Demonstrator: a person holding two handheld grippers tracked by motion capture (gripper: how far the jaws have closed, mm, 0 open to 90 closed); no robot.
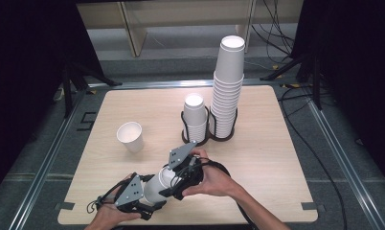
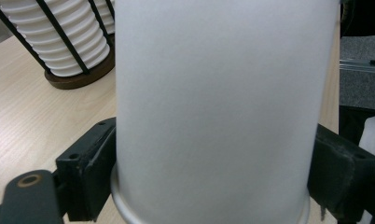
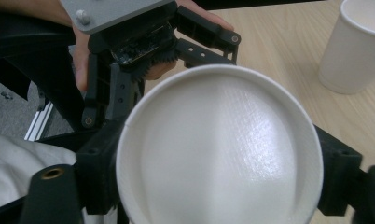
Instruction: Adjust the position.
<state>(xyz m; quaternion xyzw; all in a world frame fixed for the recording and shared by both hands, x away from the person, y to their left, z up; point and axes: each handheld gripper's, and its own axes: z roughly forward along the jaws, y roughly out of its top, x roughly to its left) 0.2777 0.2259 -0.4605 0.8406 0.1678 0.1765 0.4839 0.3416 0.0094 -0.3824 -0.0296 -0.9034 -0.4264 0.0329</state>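
A white paper cup (image 1: 153, 188) lies on its side just above the table's front edge, held between both grippers. My left gripper (image 1: 150, 197) is shut on its base end; in the left gripper view the cup (image 2: 223, 102) stands between the black fingers (image 2: 87, 163). My right gripper (image 1: 170, 184) is shut on the rim end. In the right gripper view the cup's open mouth (image 3: 218, 154) faces the camera, a finger (image 3: 99, 172) pressed on each side. The left gripper (image 3: 143, 46) and its hand show behind it.
A second paper cup (image 1: 130, 136) (image 3: 358, 46) stands upright on the left of the wooden table (image 1: 267, 143). At the back centre, a black wire rack (image 1: 209, 139) holds a short cup stack (image 1: 195, 117) and a tall one (image 1: 227, 86). Cables lie beyond the table.
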